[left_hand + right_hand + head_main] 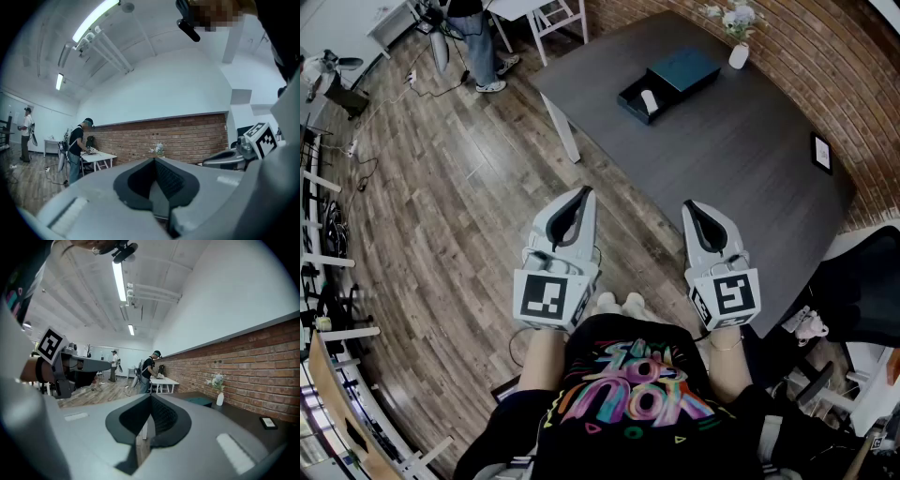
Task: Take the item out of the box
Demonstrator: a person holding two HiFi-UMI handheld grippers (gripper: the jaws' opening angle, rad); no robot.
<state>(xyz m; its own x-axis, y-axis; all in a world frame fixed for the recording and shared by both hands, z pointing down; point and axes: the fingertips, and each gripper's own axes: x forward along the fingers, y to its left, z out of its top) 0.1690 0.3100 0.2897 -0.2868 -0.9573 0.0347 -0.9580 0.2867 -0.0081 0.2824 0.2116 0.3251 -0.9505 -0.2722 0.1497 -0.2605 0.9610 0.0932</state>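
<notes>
An open dark box [637, 97] lies on the far part of the dark grey table [731, 169], with a small white item [650, 101] inside it. Its teal lid [684, 67] rests right beside it. Both grippers hang close to the person's body, over the wooden floor and well short of the box. My left gripper [587, 192] has its jaws together with nothing between them. My right gripper [689, 206] is likewise shut and empty, near the table's front edge. In the right gripper view the lid [199, 401] shows far ahead, past the shut jaw tips [151, 395].
A white vase with flowers [738, 52] stands behind the box, and a small framed picture [821, 152] lies at the table's right edge. A black chair [862, 291] sits to the right. A person [478, 37] stands by a white table [539, 11] at the back.
</notes>
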